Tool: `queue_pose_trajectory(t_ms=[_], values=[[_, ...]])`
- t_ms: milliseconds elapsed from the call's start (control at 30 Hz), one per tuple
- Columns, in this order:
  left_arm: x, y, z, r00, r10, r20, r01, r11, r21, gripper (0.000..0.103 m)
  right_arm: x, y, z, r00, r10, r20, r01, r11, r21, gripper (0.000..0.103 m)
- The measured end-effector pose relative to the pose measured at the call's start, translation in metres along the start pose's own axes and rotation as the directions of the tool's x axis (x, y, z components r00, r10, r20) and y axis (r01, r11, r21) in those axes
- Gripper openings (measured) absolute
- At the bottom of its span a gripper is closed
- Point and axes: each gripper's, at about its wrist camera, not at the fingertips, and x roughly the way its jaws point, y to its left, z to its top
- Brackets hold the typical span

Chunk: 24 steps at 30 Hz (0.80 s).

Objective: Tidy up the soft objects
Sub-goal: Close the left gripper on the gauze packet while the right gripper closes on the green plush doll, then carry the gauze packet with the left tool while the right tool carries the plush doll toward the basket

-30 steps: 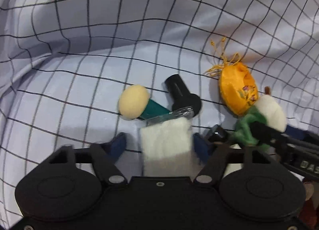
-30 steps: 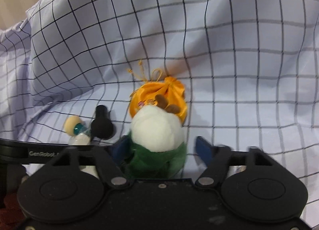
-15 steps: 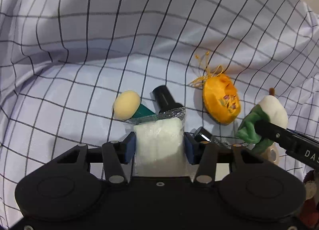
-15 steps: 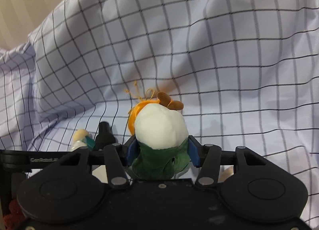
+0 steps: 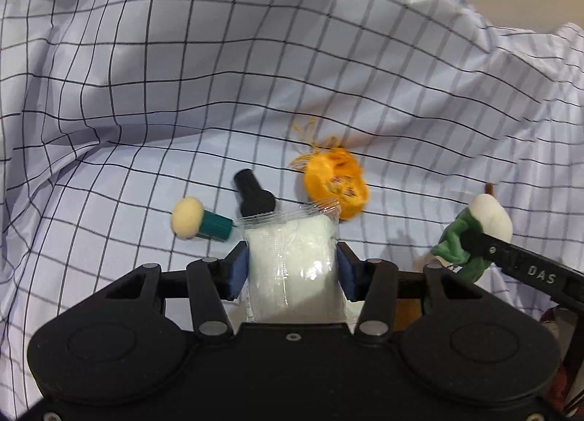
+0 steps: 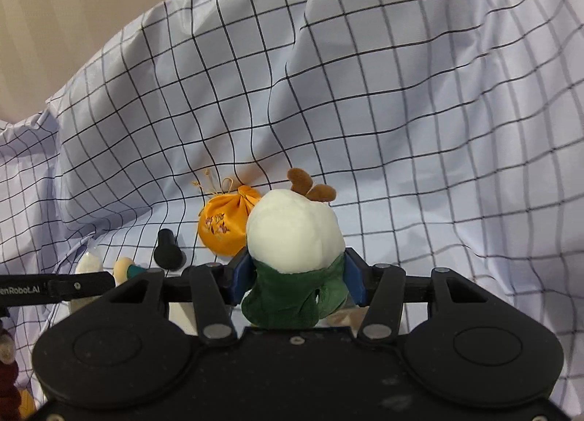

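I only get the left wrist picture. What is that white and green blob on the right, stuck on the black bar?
Observer: A plush toy. The right wrist view shows two brown antlers on its white head.
Operator: Is it gripped, or just resting there?
Observer: Gripped. The right hand-held gripper has a blue pad pressed on each side of the green body.
Operator: And the orange thing? It is blurred for me.
Observer: An orange pouch, sharp here, with small flowers embroidered on its side.

Glossy clear plastic wraps the white packet, the plush toy looks fuzzy, the checked cloth matt and creased.
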Motion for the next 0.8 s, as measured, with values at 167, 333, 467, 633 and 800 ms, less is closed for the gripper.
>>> queue_pose_trajectory(t_ms=[167,333,467,633,800], values=[[-0.033,-0.02,-0.018,0.999,-0.011,0.037,0.01,1.0,0.028,0.049,-0.034,0.002,-0.017,0.999,0.014,0.04,-0.014,1.0,-0.004,0.052],[-0.064,-0.034,-0.04,0.997,-0.02,0.071,0.017,0.999,0.048,0.049,-0.07,0.006,-0.04,0.996,0.04,0.077,-0.038,0.999,-0.022,0.052],[-0.086,-0.045,-0.064,0.995,-0.009,0.104,0.002,0.997,0.075,0.049,-0.102,0.009,-0.065,0.991,0.061,0.119,-0.057,0.998,-0.037,0.052],[-0.113,-0.056,-0.099,0.992,-0.013,0.126,0.001,0.995,0.099,0.049,-0.144,0.014,-0.103,0.991,0.082,0.105,-0.077,0.995,-0.056,0.053],[-0.132,-0.066,-0.139,0.99,0.021,0.142,-0.037,0.993,0.114,0.049,-0.181,0.009,-0.14,0.989,0.095,0.116,-0.093,0.995,-0.027,0.053]])
